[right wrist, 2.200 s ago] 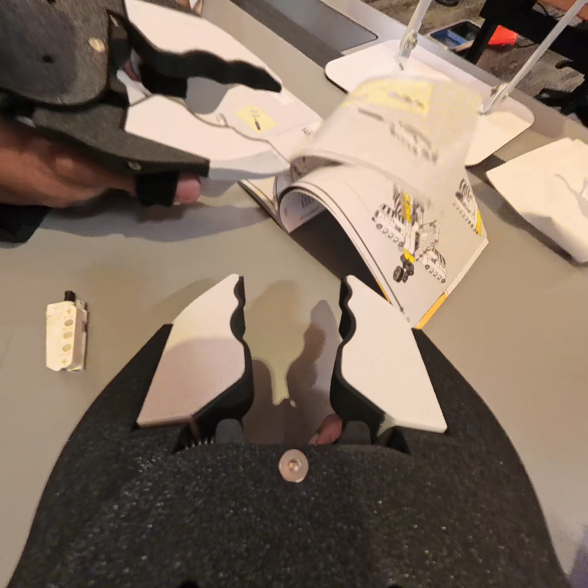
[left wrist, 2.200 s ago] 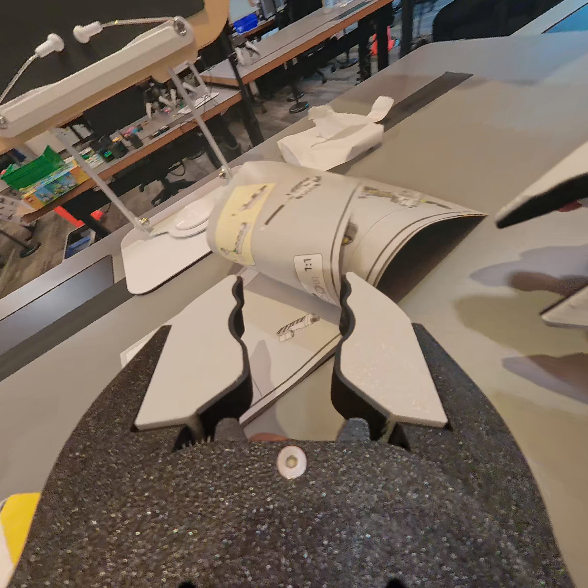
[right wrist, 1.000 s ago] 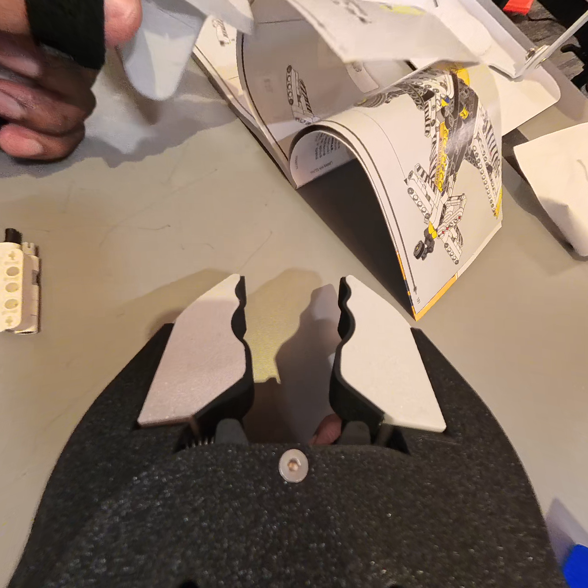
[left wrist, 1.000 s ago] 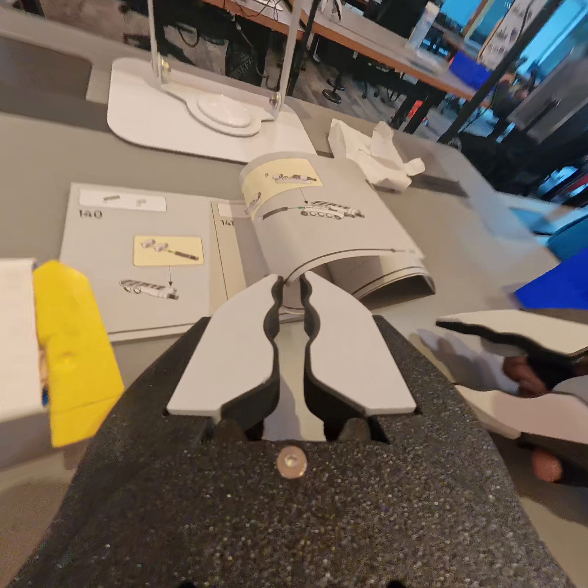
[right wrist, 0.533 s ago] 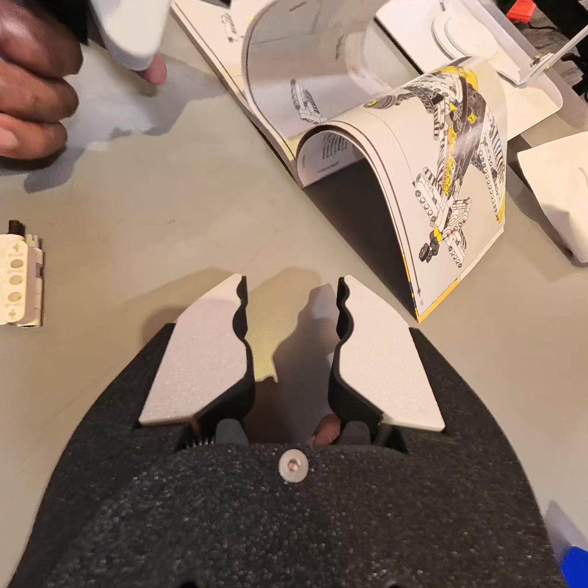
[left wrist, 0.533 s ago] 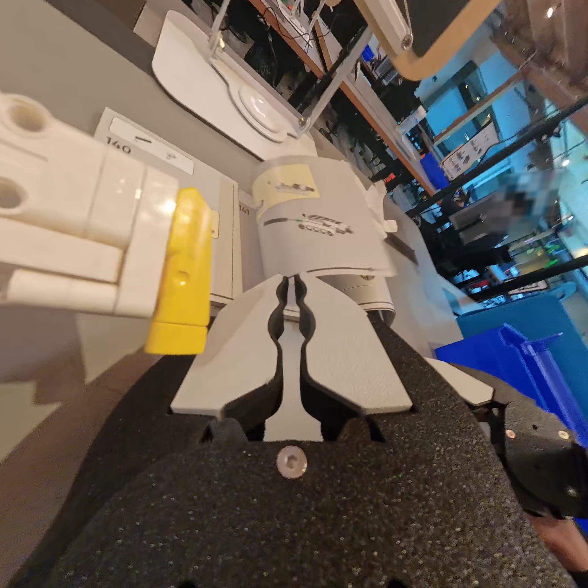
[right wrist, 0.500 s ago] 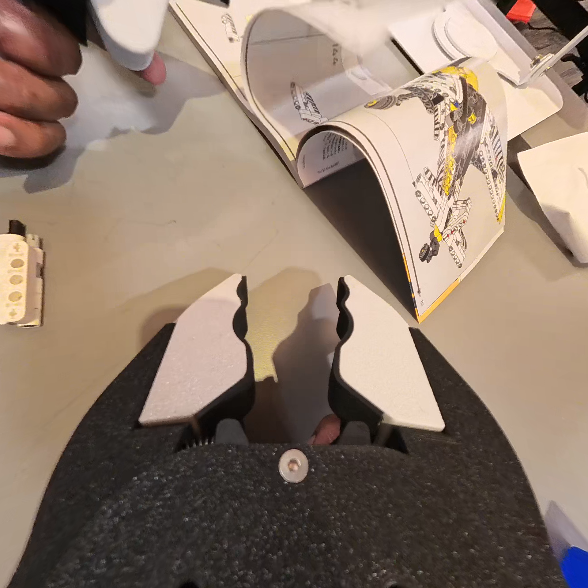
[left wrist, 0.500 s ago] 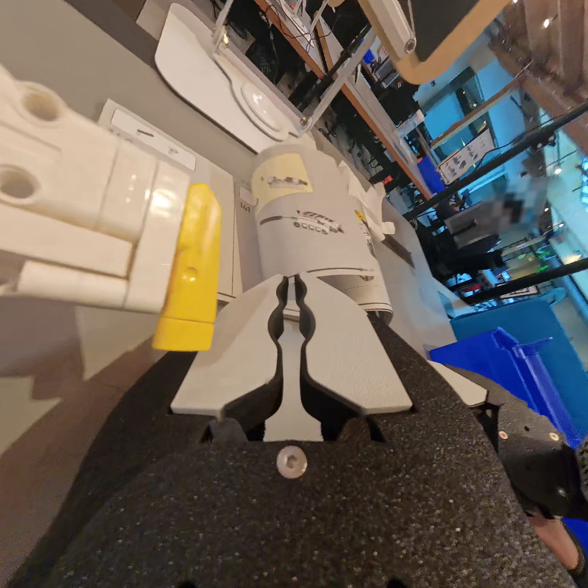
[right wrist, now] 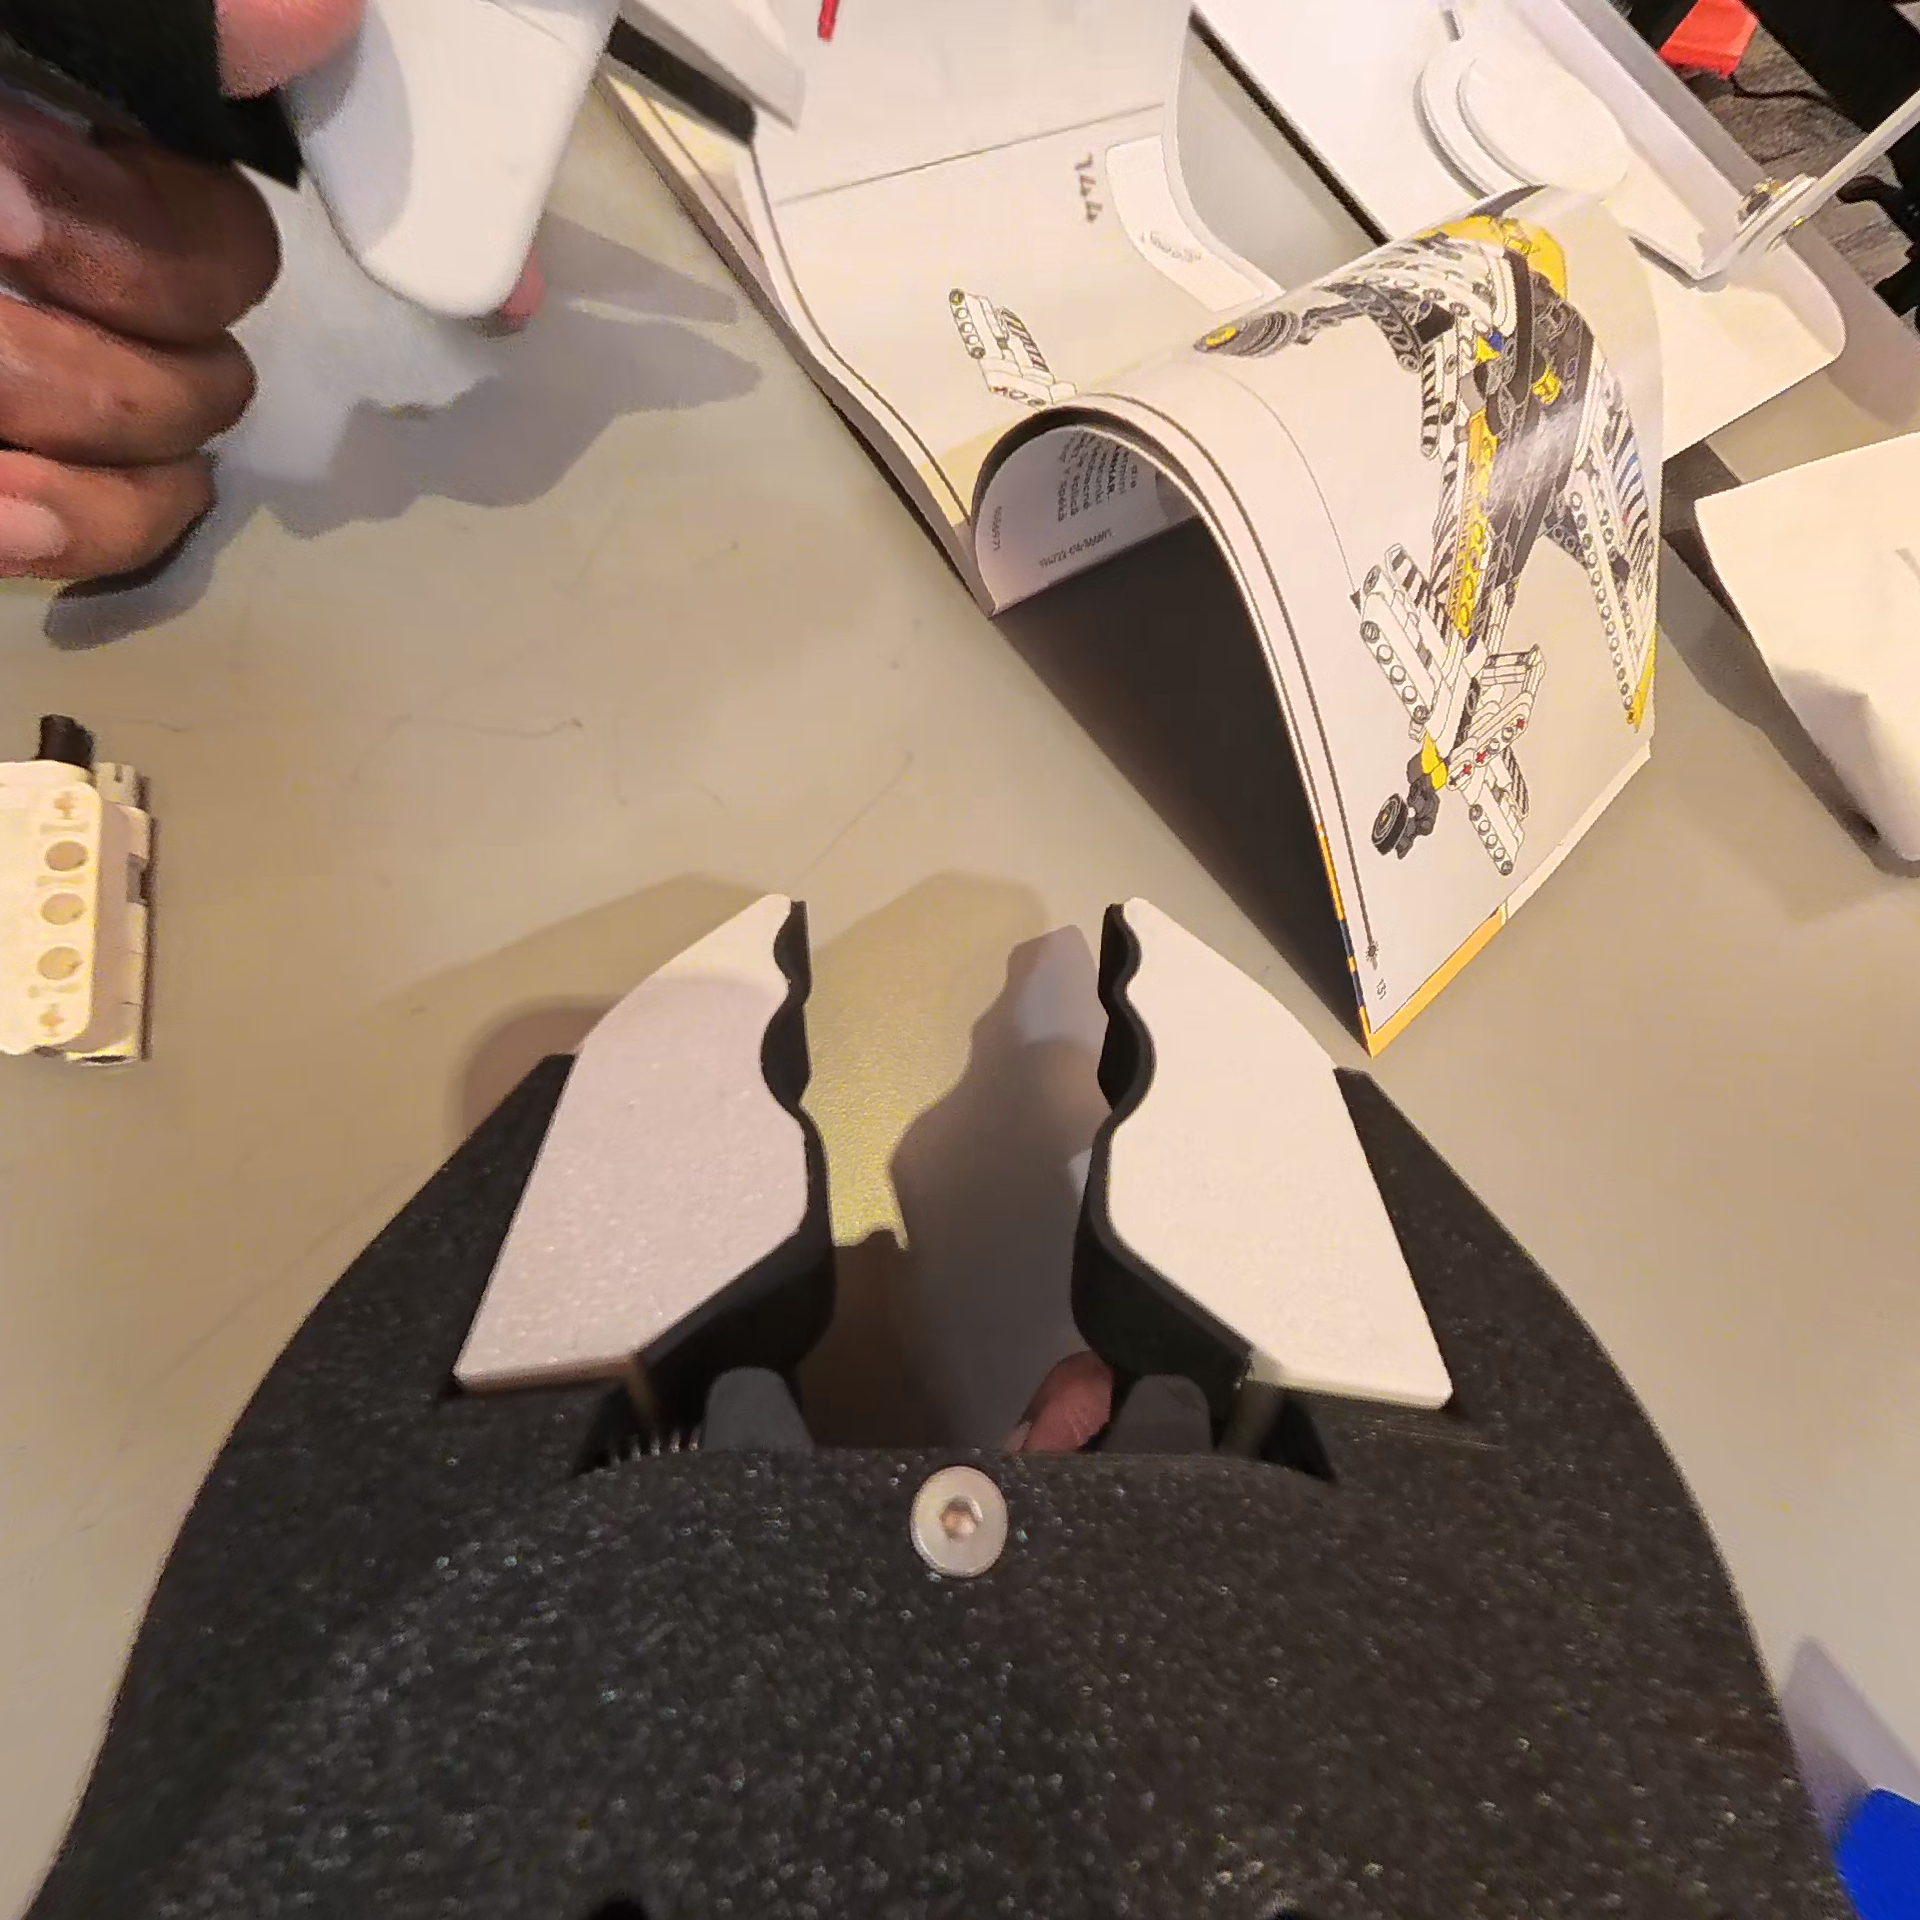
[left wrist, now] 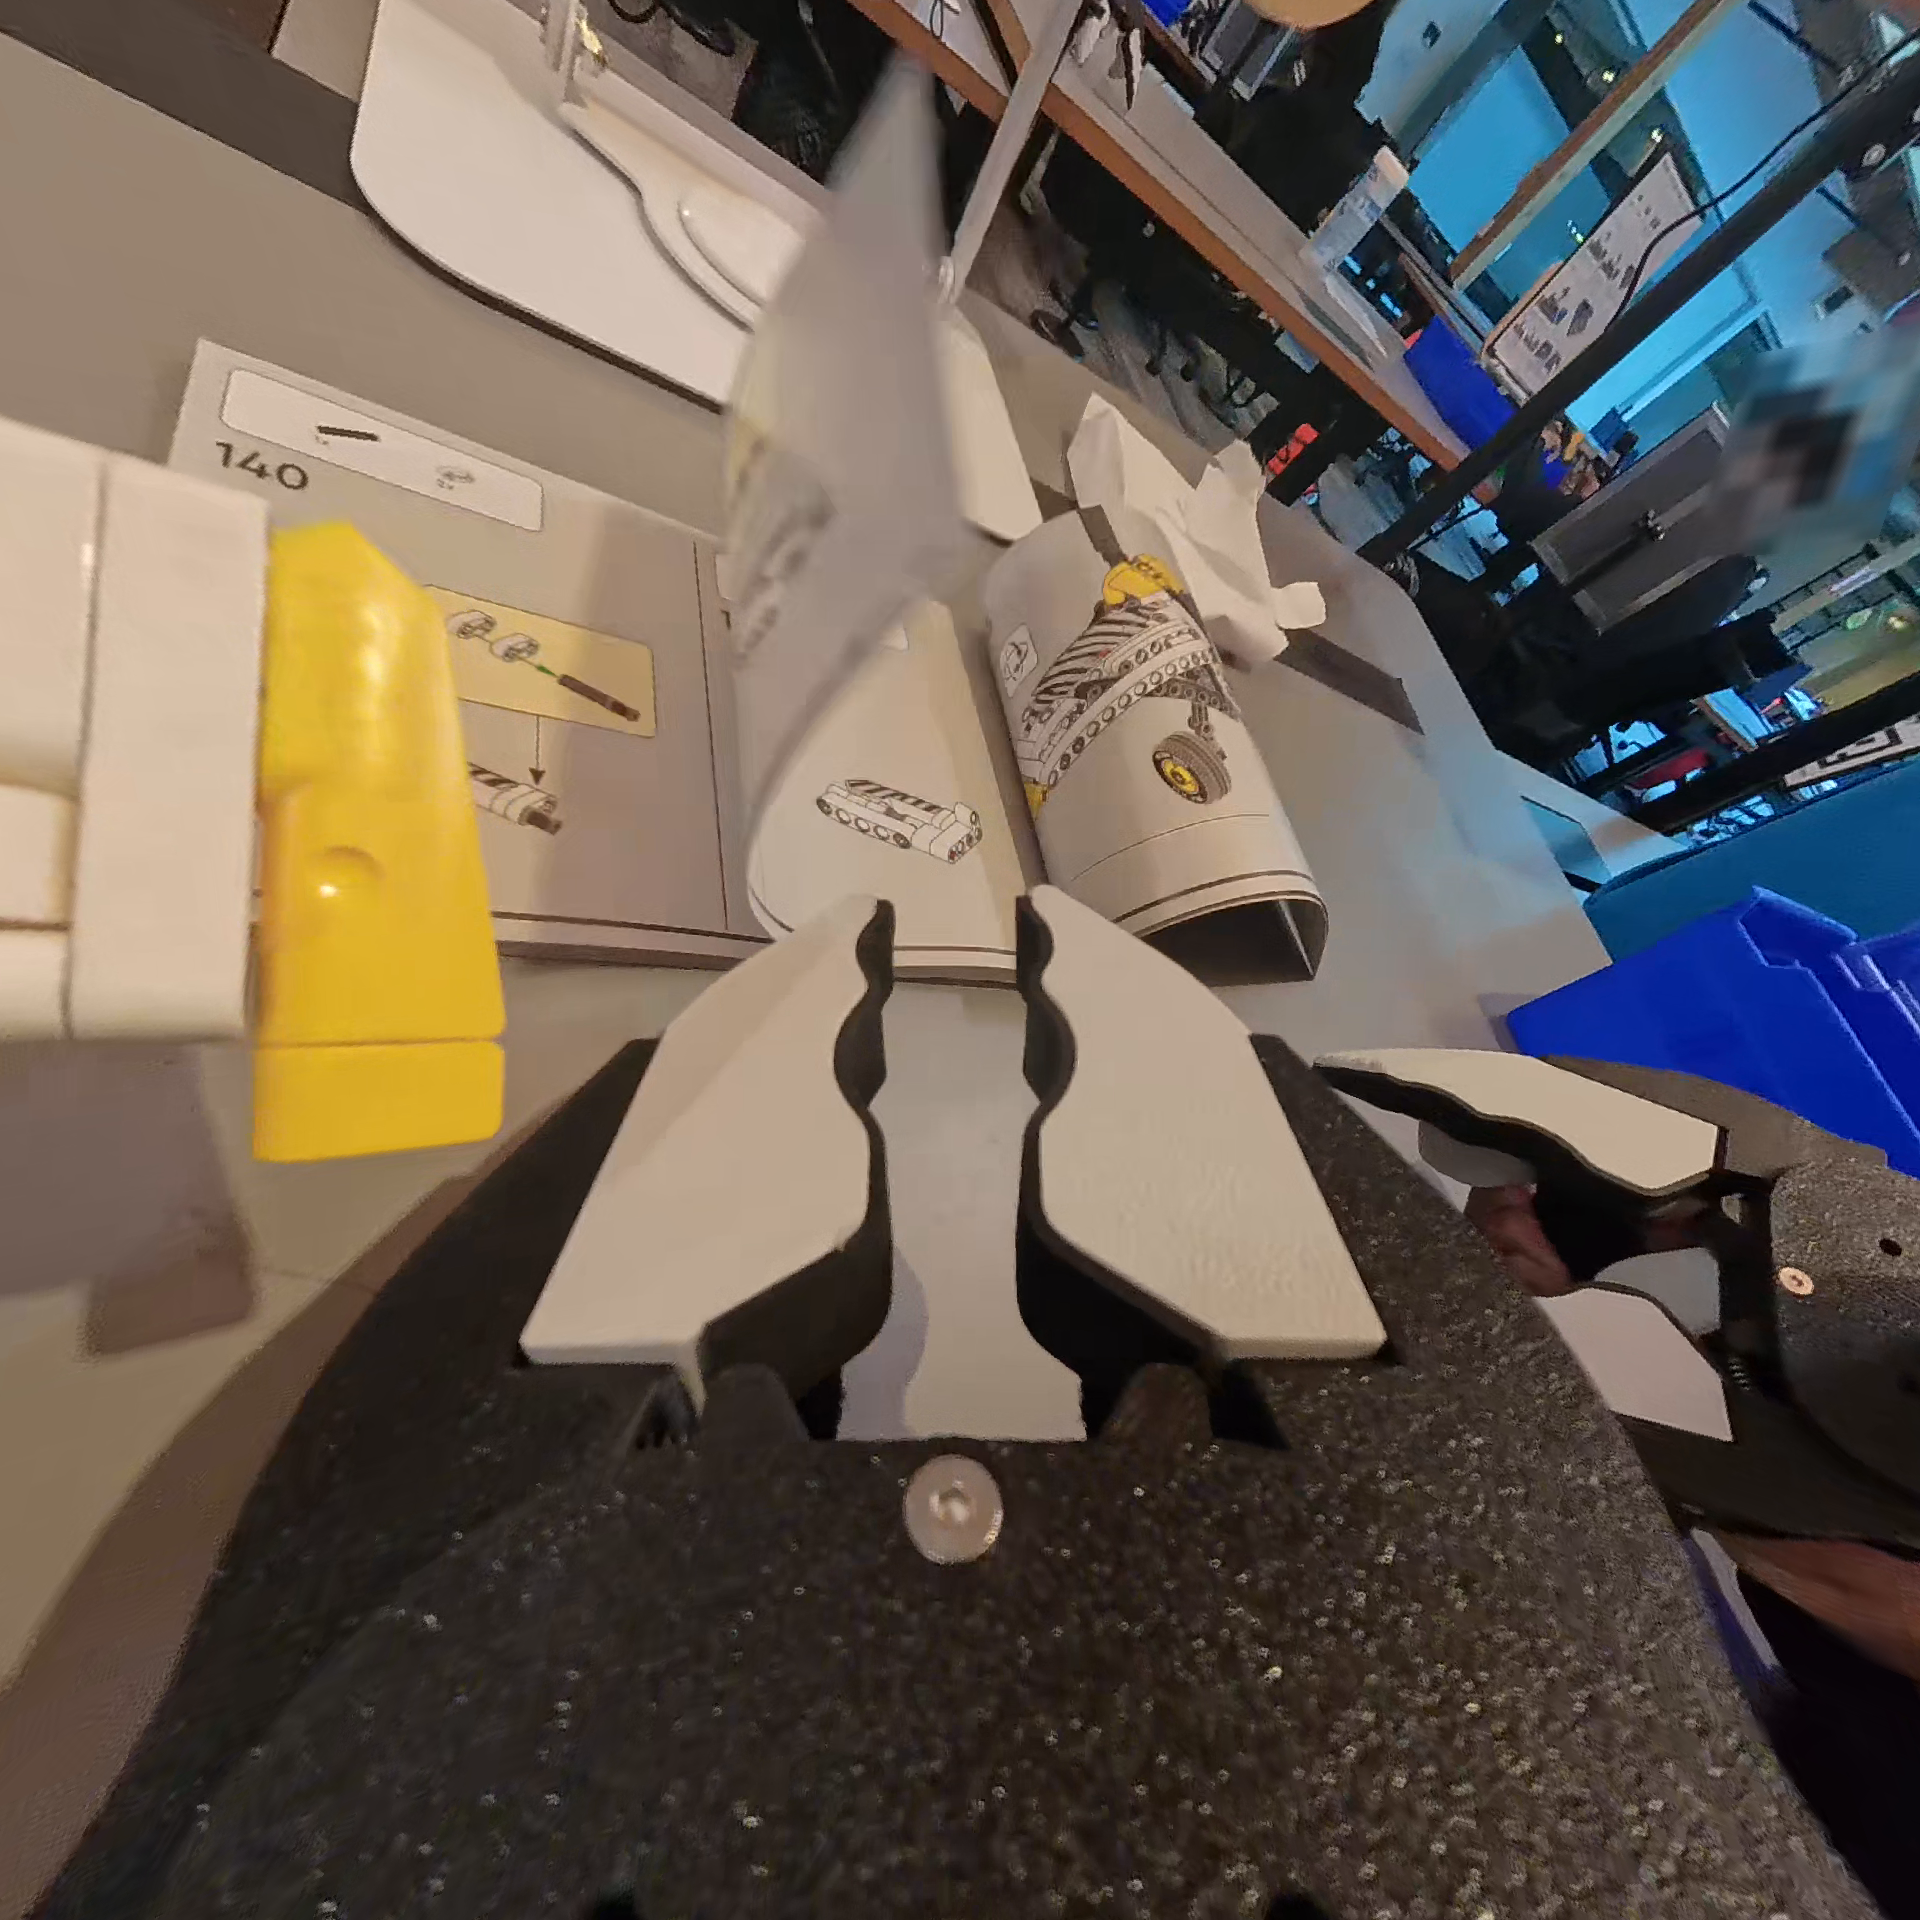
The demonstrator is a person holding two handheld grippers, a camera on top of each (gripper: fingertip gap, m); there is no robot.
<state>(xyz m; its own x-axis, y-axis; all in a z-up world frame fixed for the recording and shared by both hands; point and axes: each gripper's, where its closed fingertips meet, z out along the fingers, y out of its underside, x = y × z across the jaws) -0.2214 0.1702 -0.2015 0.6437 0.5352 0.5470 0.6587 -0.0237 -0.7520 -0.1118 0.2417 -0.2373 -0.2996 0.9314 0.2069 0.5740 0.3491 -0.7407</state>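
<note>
- Left wrist view: the left gripper [left wrist: 954,920] sits at centre frame with its two white fingers parted by a narrow gap; only grey table [left wrist: 1382,810] shows between them, nothing gripped.
- Just past its fingertips lies an open paper instruction booklet with line drawings of a toy vehicle [left wrist: 582,727]. Its left page lies flat; its right-hand pages curl up into an arch, and one blurred page [left wrist: 852,416] stands up at upper centre.
- At the left edge, very close to the lens, looms a white and yellow plastic brick assembly [left wrist: 312,810]; only this view shows it this way.
- This view alone shows the blue plastic bin [left wrist: 1745,1018] at right, crumpled white paper [left wrist: 1195,520] beyond the booklet, the white lamp base [left wrist: 540,197] at upper left, and distant desks.
- The right gripper [left wrist: 1475,1195] shows at the right edge, seen side-on with its fingers apart.
- Right wrist view: the right gripper [right wrist: 954,925] is wide open at lower centre over bare table, holding nothing.
- The booklet [right wrist: 1403,540] fills the upper right, its arched cover's edge resting on the table near the right fingertip without touching it.
- Only this view shows a small white perforated brick piece with a black peg [right wrist: 73,894] at the left edge, and a hand [right wrist: 104,343] at upper left.
</note>
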